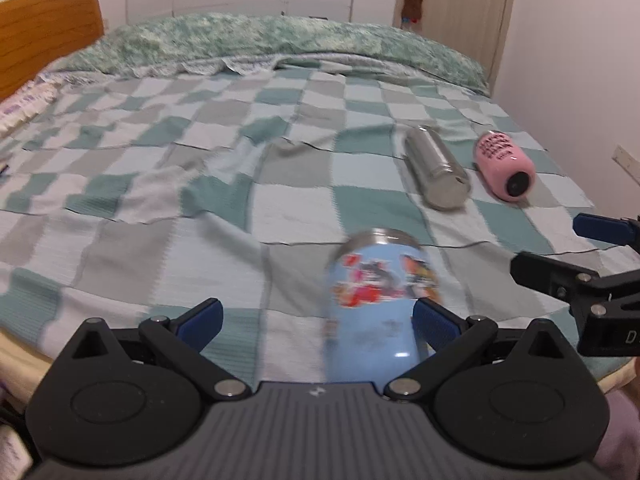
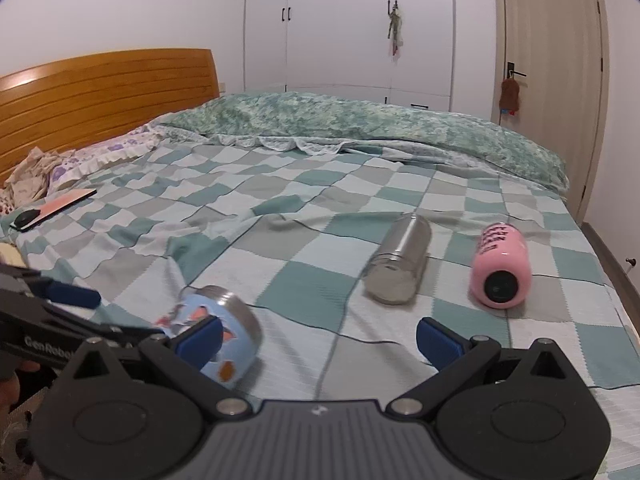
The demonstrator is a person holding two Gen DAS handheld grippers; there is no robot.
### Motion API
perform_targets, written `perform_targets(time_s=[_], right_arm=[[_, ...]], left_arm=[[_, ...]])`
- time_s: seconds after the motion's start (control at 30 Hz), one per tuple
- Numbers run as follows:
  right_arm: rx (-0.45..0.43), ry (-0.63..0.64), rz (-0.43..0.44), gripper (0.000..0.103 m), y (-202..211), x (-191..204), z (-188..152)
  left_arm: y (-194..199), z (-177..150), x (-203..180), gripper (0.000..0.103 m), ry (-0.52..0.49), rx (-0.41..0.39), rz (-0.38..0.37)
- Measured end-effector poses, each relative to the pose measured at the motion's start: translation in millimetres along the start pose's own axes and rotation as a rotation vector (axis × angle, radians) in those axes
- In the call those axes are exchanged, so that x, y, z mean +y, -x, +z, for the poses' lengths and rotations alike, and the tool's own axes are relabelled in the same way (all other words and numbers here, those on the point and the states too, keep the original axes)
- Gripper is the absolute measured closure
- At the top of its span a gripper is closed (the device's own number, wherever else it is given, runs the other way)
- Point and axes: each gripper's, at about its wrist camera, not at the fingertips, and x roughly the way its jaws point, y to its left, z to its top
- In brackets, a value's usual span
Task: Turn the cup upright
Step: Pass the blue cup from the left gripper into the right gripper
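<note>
blue cup (image 1: 376,304) tilted between spread left tongs (image 1: 318,326)

The blue cartoon cup (image 1: 376,304) has a silver end. One bottle (image 2: 400,260) is silver, one bottle (image 2: 500,268) pink. The blanket (image 2: 280,240) has green, grey and white squares.

Two low wrist views across one bed (image 1: 280,184), shared cups.

Three cups lie on their sides on the bed (image 2: 280,216). The cartoon cup (image 1: 380,300) lies nearest, between the left claw's (image 1: 316,322) spread fingers. Farther back to its right lies the steel cup (image 2: 398,260), with the pink cup (image 2: 502,266) just right of it. The headboard (image 2: 100,96) stands far left, the door (image 2: 548,80) far right.
</note>
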Motion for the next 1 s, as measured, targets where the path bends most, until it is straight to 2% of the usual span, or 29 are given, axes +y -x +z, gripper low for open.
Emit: perform_targets(time_s=[0.23, 0.47, 1.0], right_arm=[[0.047, 0.023, 0.007, 0.000, -14.6, 41.1, 7.7], [0.089, 0.006, 0.008, 0.000, -33.3, 74.2, 13.0], [0.240, -0.098, -0.060, 0.000, -84.6, 88.7, 11.8]], left_arm=[[5.6, -3.4, 42.4, 0.000, 0.013, -0.034, 0.020], [-2.8, -9.9, 66.5, 0.000, -0.028, -0.045, 0.038], [-27.7, -19.1, 90.3, 0.000, -0.101, -0.079, 0.045]])
